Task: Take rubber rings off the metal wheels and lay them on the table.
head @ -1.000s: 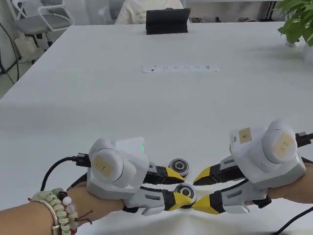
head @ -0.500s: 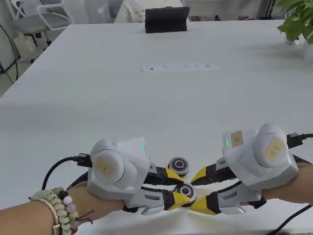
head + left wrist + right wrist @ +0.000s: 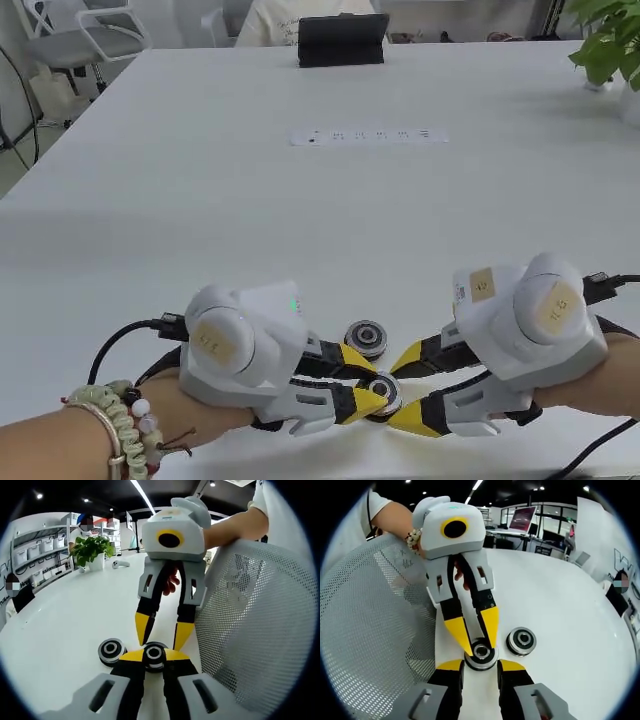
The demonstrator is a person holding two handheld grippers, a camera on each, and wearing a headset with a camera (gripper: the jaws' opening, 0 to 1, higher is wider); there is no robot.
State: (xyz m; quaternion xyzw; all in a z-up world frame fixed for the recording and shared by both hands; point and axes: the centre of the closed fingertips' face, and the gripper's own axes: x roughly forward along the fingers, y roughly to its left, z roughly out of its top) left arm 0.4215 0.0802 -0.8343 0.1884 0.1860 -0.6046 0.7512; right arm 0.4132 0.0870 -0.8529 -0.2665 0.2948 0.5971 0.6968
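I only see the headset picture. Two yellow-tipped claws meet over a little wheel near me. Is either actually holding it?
Observer: The left gripper view shows the left gripper with its tips pressed on opposite sides of the wheel.
Visitor: And the other claw?
Observer: In the right gripper view, the right gripper has its tips either side of the same wheel; contact isn't clear.
Visitor: Is the rubber on it?
Observer: Yes, that view shows a black ring around the shiny hub.
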